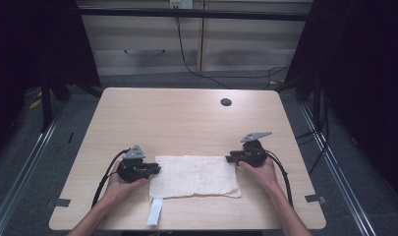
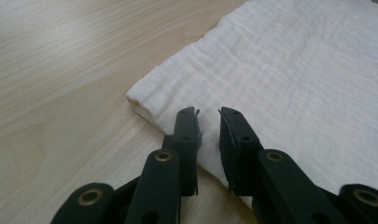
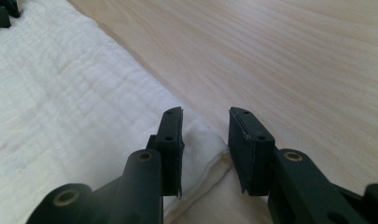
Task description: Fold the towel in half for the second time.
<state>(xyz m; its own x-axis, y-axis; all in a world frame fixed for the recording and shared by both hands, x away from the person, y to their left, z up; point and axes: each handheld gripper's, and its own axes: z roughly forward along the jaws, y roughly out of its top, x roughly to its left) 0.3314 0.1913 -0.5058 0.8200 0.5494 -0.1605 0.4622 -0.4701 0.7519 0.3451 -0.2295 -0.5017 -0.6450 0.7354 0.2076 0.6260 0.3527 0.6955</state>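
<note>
Here the cloth (image 1: 194,176) lies flat (both edges free) on the table (image 1: 186,118).

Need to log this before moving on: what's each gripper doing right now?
Left gripper: open, holding nothing, over the white cloth.
Right gripper: open, holding nothing, at the cloth's corner.

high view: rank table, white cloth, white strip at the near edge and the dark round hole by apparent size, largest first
1. table
2. white cloth
3. white strip
4. dark round hole
The hole lies farther from the camera than the strip, so that last gap is less sure.
</note>
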